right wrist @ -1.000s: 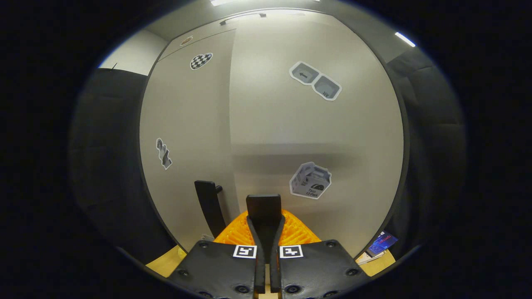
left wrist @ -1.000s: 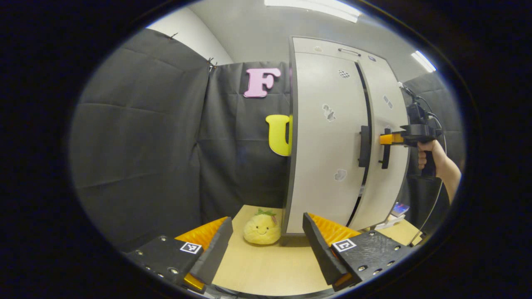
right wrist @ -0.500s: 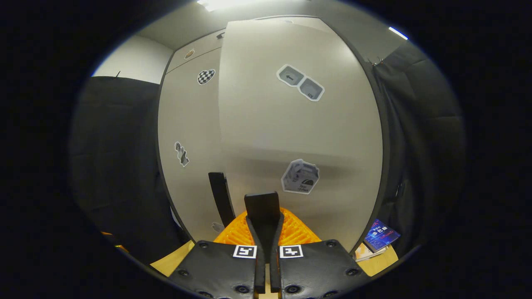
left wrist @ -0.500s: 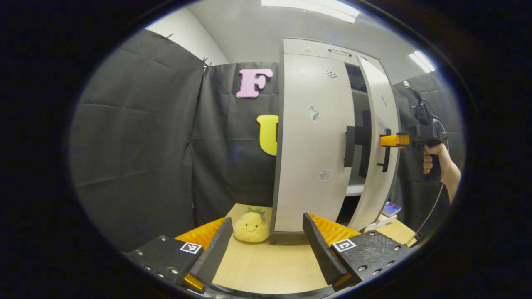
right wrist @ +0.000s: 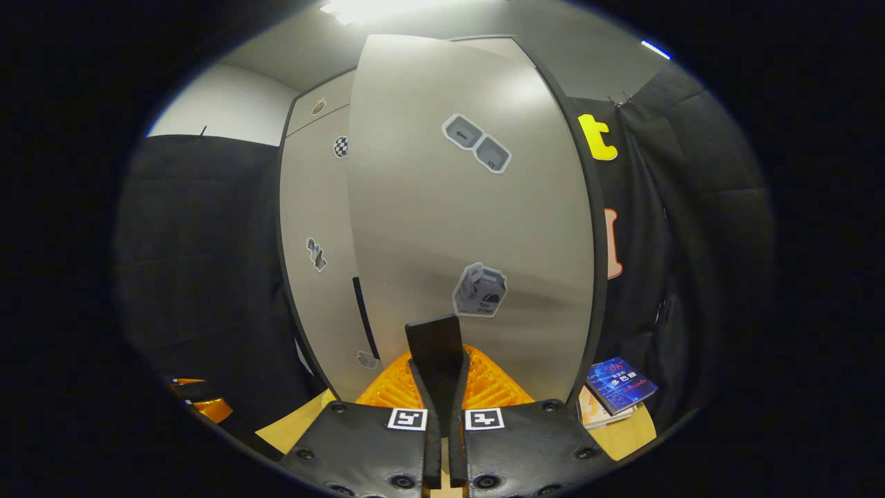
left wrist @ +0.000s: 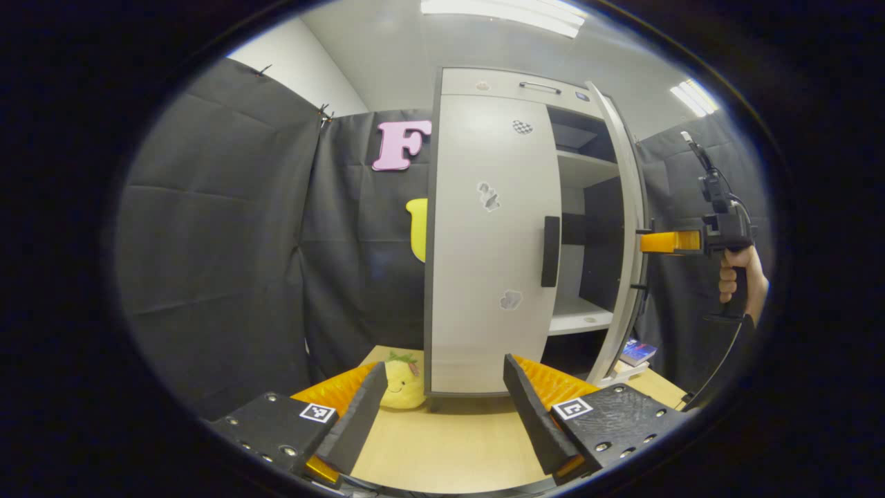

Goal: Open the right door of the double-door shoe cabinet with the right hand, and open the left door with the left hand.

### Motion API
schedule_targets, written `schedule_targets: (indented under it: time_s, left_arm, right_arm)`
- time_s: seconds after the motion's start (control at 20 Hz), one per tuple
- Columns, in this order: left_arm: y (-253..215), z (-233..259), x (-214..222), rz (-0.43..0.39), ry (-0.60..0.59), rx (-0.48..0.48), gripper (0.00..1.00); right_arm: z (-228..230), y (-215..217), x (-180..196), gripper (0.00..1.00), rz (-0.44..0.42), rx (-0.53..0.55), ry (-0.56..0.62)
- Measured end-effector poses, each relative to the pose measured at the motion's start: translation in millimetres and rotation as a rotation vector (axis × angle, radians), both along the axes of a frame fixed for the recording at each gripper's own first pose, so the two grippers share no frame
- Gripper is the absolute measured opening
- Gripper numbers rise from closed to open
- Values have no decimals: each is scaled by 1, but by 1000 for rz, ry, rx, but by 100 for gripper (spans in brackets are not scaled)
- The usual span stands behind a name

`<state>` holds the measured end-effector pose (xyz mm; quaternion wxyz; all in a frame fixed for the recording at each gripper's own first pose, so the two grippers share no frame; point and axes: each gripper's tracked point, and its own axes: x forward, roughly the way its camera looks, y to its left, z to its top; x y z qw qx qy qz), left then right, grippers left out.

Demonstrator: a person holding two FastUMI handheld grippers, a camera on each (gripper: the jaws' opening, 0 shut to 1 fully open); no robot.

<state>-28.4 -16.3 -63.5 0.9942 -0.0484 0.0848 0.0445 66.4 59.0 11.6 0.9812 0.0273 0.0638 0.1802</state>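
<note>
In the left gripper view the left gripper (left wrist: 442,408) hangs released over the surface (left wrist: 442,449), a plush toy (left wrist: 401,384) beyond it at 12 o'clock. Behind stands the cabinet (left wrist: 505,83): left door (left wrist: 484,242) closed, right door (left wrist: 626,242) swung wide at 2 o'clock. The right gripper (right wrist: 440,360) is clenched on the right door's handle (right wrist: 435,339).

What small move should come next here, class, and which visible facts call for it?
Probably bring the left gripper forward to the left door's handle. The right door already stands swung open, with the right gripper shut on its handle, while the left door is closed and the left gripper is open, well short of it.
</note>
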Motion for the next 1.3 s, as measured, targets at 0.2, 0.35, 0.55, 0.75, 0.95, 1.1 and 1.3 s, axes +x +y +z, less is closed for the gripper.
schedule_targets:
  time_s: [0.2, 0.35, 0.55, 0.75, 0.95, 1.1, 1.3]
  left_arm:
    - [-30, 13, 11, -11, -14, -18, 99]
    - [-51, 20, 17, -19, -14, -21, 99]
    - [-77, 31, 23, -26, -12, 1, 99]
    - [-100, 44, 25, 0, -27, 16, 97]
    - [-131, 43, 27, 8, -21, 0, 98]
    - [-151, 43, 27, 24, -29, -1, 99]
    - [-173, 32, 22, 28, -8, -31, 99]
  right_arm:
    - [1, -19, -13, 2, 24, -9, 12]
    - [2, -31, -19, 6, 66, -9, 8]
    - [2, -46, -24, 6, 124, -11, 17]
    - [3, -67, -31, 6, 151, 7, 15]
    - [2, -84, -31, 6, 222, 49, 9]
    - [4, -100, -35, 6, 248, 44, -5]
    - [4, -124, -35, 5, 262, 49, -9]
